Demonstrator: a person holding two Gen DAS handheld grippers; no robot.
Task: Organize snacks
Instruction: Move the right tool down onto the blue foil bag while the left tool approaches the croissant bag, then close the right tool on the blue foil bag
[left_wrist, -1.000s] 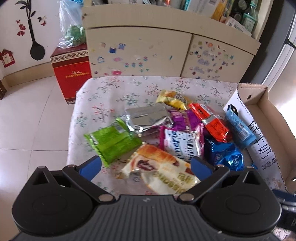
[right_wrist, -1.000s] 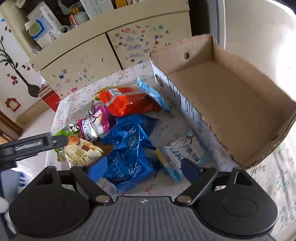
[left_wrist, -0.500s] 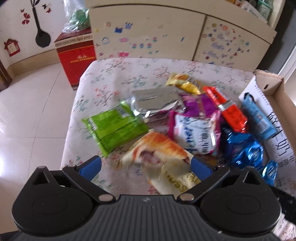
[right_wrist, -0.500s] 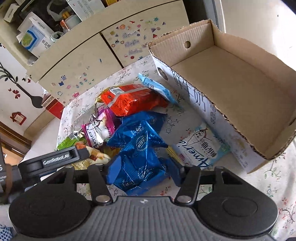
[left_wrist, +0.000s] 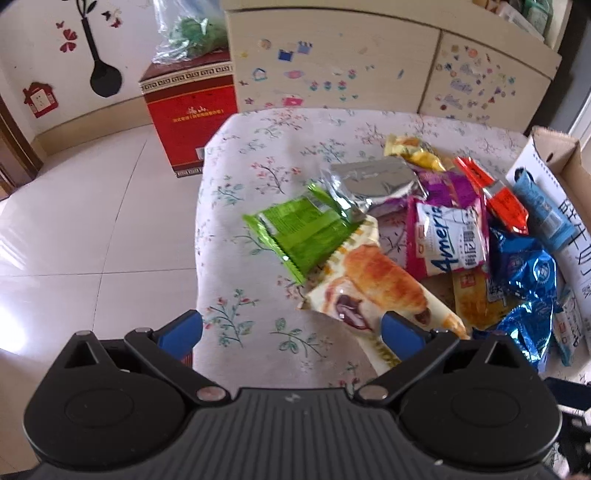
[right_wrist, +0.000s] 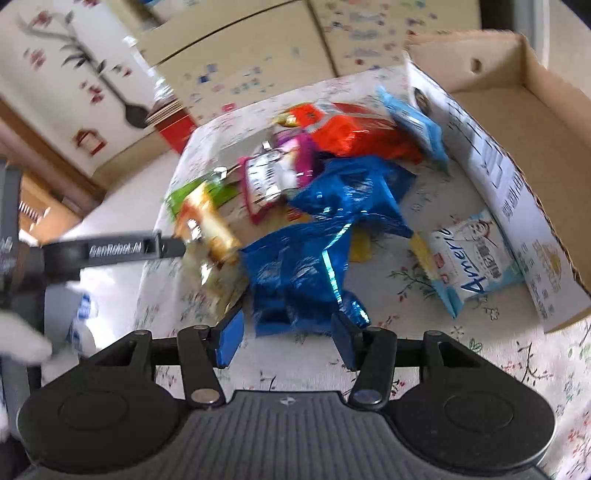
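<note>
Right wrist view alone shows the cardboard box's (right_wrist: 498, 122) bare inside; beside it, the right gripper (right_wrist: 288, 338), jaws just reopening slightly, pinches a blue packet (right_wrist: 295, 273). Left gripper (left_wrist: 291, 330) is spread wide.

floral tablecloth (left_wrist: 258, 177) bears snack packets (left_wrist: 306, 232) (heaped) beside a cardboard box (right_wrist: 517, 177).

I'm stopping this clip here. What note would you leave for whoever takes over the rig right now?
Left claw: open, empty, by the bread packet.
Right claw: jaws have just been opening slightly; blue foil packet edge between them, grip unclear.
Snacks: piled on the table beside the cardboard box.
Done: nothing boxed, as far as visible.
Left: move every packet into the box.
</note>
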